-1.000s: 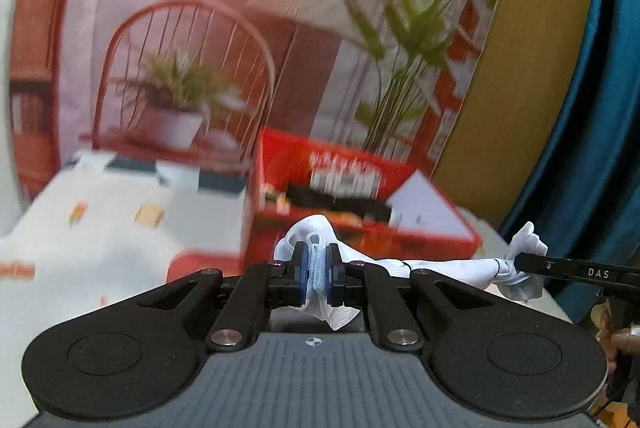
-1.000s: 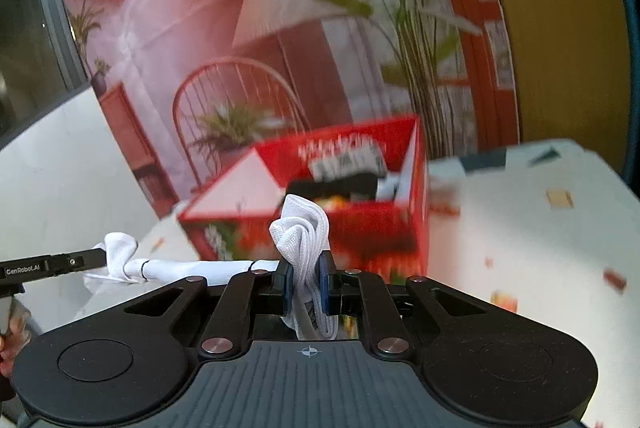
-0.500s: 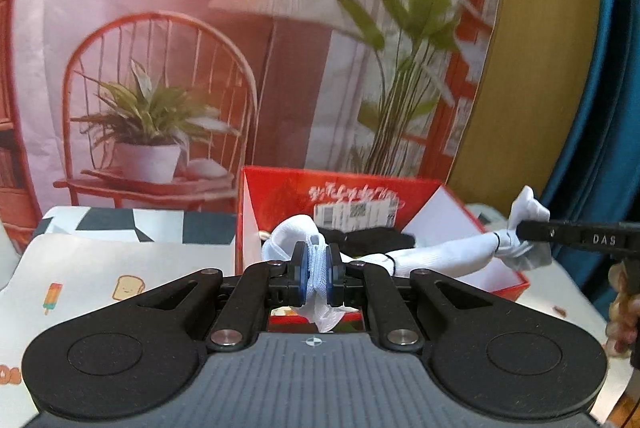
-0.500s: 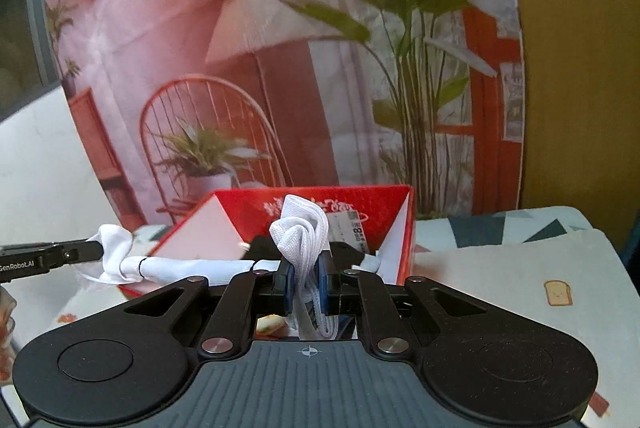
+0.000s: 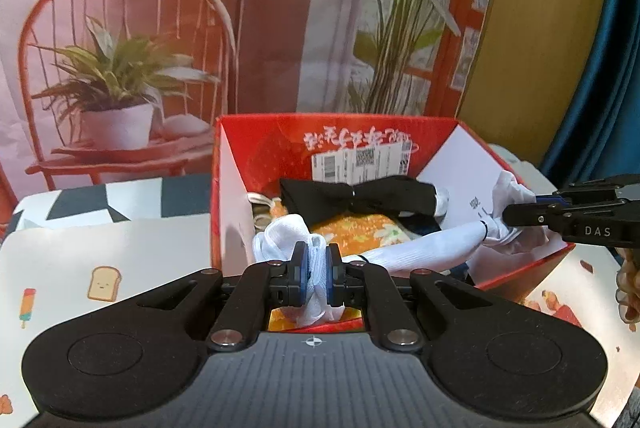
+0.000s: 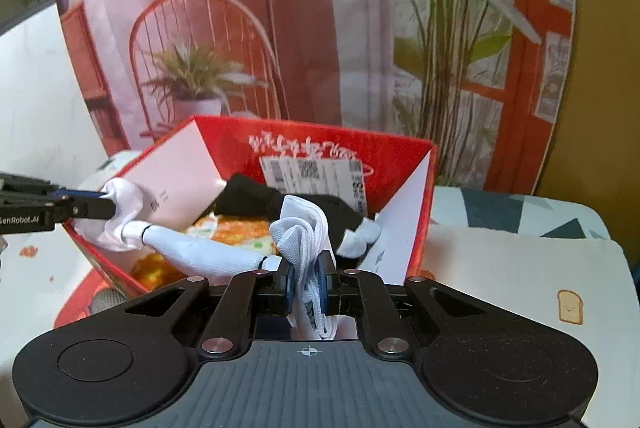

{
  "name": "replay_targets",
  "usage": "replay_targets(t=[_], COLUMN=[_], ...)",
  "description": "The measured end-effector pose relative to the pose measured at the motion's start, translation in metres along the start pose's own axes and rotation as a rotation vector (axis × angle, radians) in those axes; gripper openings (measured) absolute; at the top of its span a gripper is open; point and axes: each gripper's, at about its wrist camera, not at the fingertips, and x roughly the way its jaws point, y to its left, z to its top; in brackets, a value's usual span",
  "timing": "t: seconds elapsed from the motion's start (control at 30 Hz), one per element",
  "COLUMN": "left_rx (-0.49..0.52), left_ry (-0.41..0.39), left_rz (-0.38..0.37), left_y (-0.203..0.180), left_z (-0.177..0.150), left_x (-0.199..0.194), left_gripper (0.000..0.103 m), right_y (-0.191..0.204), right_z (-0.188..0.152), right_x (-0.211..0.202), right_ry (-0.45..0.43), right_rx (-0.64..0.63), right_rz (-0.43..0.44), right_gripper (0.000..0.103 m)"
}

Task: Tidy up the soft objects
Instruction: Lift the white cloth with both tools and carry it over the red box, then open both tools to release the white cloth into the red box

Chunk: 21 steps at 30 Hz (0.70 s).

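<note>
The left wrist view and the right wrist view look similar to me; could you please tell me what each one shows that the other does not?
Only the left wrist view shows the popsicle print on the table mat and a teal curtain.

Only the right wrist view shows the white wall at the left.

Both show the white sock bundle stretched between the shut left gripper and shut right gripper, over the open red box holding a black sock bundle.

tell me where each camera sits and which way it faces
Left wrist: on the left tool, facing the red box; its fingers pinch one end of the white sock roll.
Right wrist: on the right tool, facing the same box from the other side, pinching the other end.
Shared: box, roll, black sock bundle, each other's tool.
</note>
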Motion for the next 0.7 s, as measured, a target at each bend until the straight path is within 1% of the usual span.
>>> replay_targets(t=[0.13, 0.3, 0.33, 0.37, 0.4, 0.43, 0.47, 0.5, 0.53, 0.57, 0.6, 0.63, 0.67, 0.7], left_rx=[0.017, 0.024, 0.024, 0.024, 0.024, 0.025, 0.027, 0.031, 0.037, 0.042, 0.048, 0.051, 0.054, 0.057], left_ry=[0.035, 0.043, 0.041, 0.038, 0.036, 0.033, 0.028, 0.019, 0.007, -0.005, -0.017, -0.025, -0.035, -0.043], left_rz=[-0.011, -0.017, -0.022, -0.022, -0.025, -0.029, -0.032, -0.032, -0.034, -0.036, -0.038, -0.039, -0.038, -0.035], left_y=[-0.002, -0.004, -0.003, -0.003, -0.003, -0.003, -0.003, -0.004, -0.006, -0.007, -0.009, -0.011, -0.012, -0.014], left_z=[-0.001, -0.002, -0.002, -0.002, -0.002, -0.002, -0.001, 0.000, 0.000, 0.000, 0.000, 0.000, 0.000, 0.000], left_x=[0.010, 0.014, 0.014, 0.013, 0.012, 0.010, 0.009, 0.006, 0.003, 0.000, -0.003, -0.006, -0.010, -0.013], left_gripper=[0.010, 0.011, 0.011, 0.015, 0.017, 0.026, 0.039, 0.047, 0.058, 0.065, 0.068, 0.073, 0.079, 0.082], right_y=[0.003, 0.005, 0.005, 0.006, 0.006, 0.006, 0.006, 0.007, 0.008, 0.009, 0.009, 0.010, 0.011, 0.012], right_z=[-0.002, -0.006, -0.007, -0.007, -0.008, -0.008, -0.008, -0.008, -0.007, -0.007, -0.006, -0.006, -0.007, -0.007], right_x=[0.009, 0.015, 0.016, 0.016, 0.016, 0.015, 0.014, 0.012, 0.011, 0.010, 0.008, 0.005, 0.002, -0.001], right_ry=[0.029, 0.043, 0.044, 0.042, 0.037, 0.031, 0.022, 0.009, 0.000, -0.010, -0.022, -0.036, -0.051, -0.062], right_rx=[-0.023, -0.040, -0.043, -0.044, -0.044, -0.044, -0.044, -0.044, -0.046, -0.047, -0.047, -0.047, -0.047, -0.048], right_rz=[0.002, -0.014, -0.016, -0.020, -0.024, -0.027, -0.029, -0.029, -0.030, -0.032, -0.032, -0.032, -0.029, -0.026], right_gripper=[0.011, 0.012, 0.015, 0.017, 0.022, 0.026, 0.027, 0.030, 0.036, 0.041, 0.052, 0.060, 0.063, 0.067])
